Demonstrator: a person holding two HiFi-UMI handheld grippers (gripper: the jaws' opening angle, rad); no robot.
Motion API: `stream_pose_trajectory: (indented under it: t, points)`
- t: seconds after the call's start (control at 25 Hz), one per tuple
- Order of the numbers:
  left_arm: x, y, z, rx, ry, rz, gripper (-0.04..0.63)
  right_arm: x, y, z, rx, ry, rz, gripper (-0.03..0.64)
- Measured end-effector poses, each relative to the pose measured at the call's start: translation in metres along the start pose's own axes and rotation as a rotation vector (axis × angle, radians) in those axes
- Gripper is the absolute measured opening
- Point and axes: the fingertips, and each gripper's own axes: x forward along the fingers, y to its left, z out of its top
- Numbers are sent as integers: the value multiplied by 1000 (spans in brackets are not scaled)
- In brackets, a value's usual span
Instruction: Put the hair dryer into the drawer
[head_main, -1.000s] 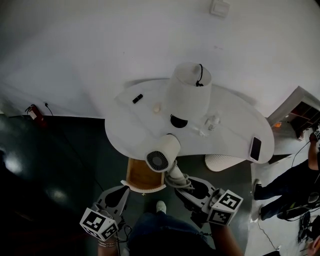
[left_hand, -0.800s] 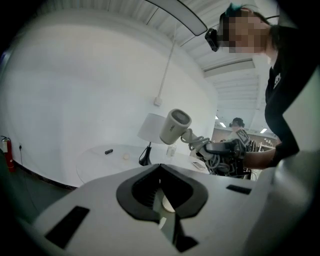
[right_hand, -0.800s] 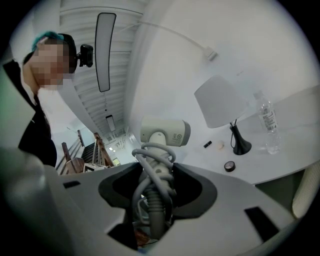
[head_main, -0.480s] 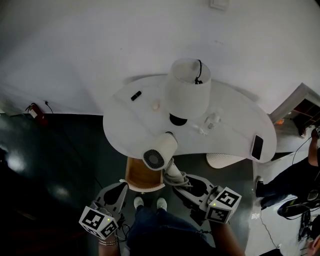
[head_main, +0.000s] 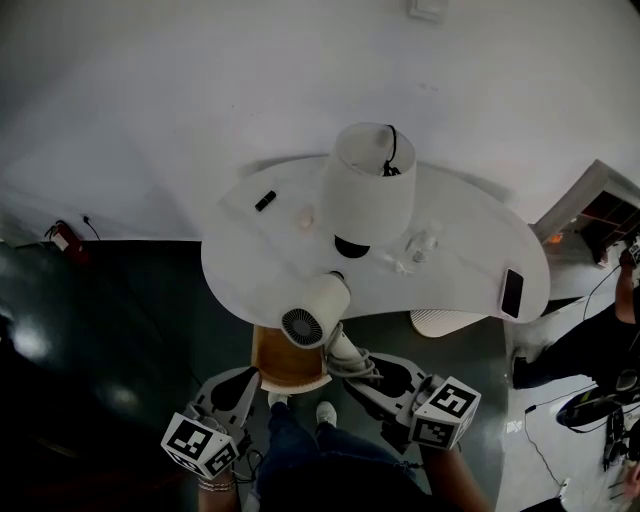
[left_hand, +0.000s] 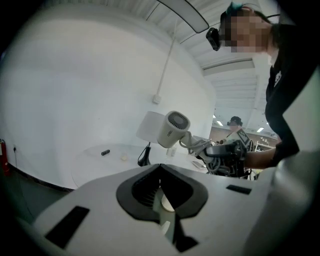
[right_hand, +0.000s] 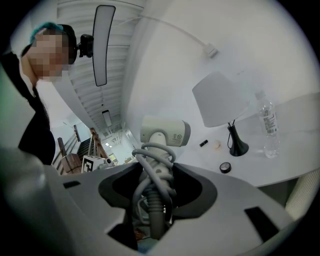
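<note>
A: Drawer?

B: The drawer (head_main: 285, 365) stands open under the near edge of the table (head_main: 470, 225). Bare wood floor shows inside.

A: And the hair dryer?

B: The hair dryer (head_main: 315, 312) is in the air over the drawer's far end, grille toward the head camera. The right gripper (head_main: 365, 372) has its jaws clamped on the handle, over the cord wound round it.

A: Left side?

B: The left gripper (head_main: 240, 385) is low, just left of the drawer. Jaws together, gripping nothing.

A: Surroundings?

B: A lamp (head_main: 370, 185) stands just behind the dryer. There's a bottle (head_main: 422, 243), a phone (head_main: 511, 294) at the table's right end, and a small black object (head_main: 265, 200) at the left. A ribbed white bin (head_main: 445, 322) sits under the table.
</note>
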Motion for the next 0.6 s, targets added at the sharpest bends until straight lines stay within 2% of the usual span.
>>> stream_pose_trajectory:
  t: [0.2, 0.6]
  points:
    - [2, 20, 12, 23, 3, -17, 15, 9, 5, 7, -18, -11, -24, 202]
    - [17, 49, 34, 55, 18, -127, 15, 43, 7, 19, -35, -28, -87, 202]
